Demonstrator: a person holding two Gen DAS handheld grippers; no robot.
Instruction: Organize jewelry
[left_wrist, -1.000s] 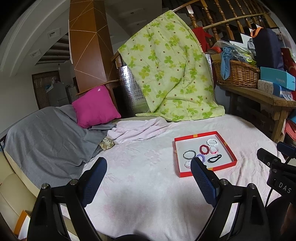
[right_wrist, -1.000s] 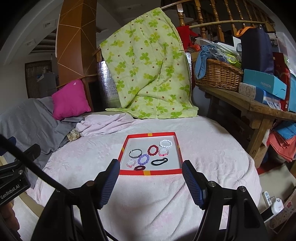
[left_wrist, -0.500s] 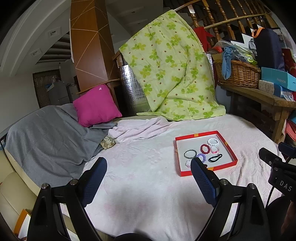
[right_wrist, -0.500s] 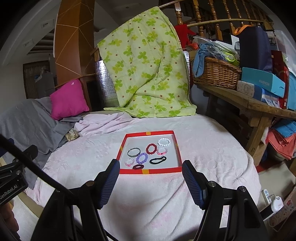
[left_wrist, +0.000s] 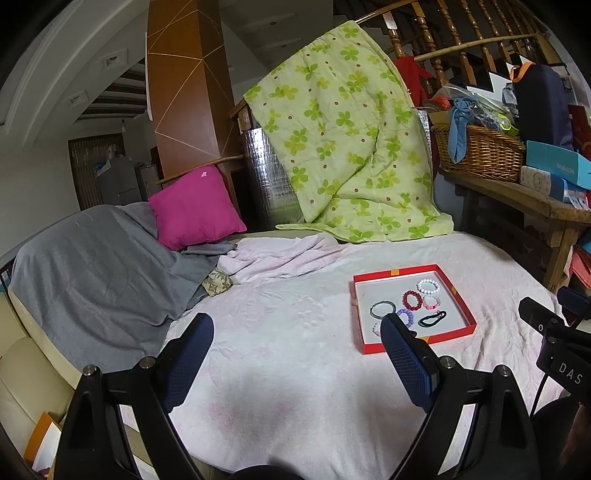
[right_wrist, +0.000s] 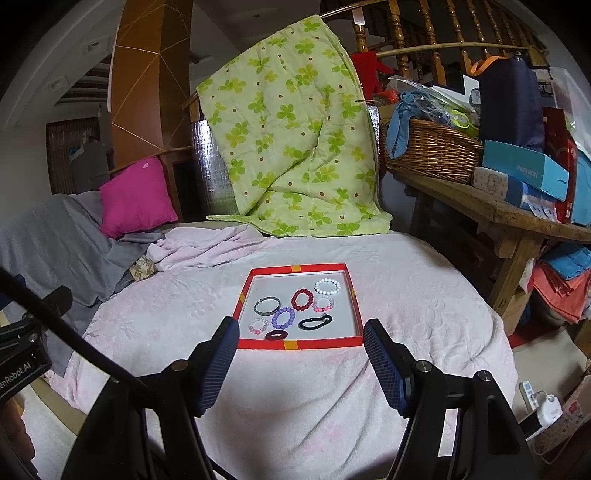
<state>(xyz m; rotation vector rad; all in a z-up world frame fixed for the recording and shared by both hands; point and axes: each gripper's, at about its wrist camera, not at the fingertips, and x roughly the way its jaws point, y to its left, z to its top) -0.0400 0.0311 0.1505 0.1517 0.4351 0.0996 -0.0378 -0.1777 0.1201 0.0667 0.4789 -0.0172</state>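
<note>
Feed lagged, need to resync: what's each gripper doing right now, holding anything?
Left gripper: open, empty, above the blanket.
Right gripper: open, empty, short of the red tray.

The pink blanket (right_wrist: 399, 295) on the bed looks like soft fleece with an embossed flower pattern, totally matt. The red tray (right_wrist: 299, 344) seems to be cardboard with a smooth pale liner. Bracelets inside are mostly glossy beads, like the white beaded bracelet (right_wrist: 327, 286). The wicker basket (right_wrist: 432, 151) is rough woven cane, and the green quilt (right_wrist: 295, 136) is crinkly stitched cotton.
</note>
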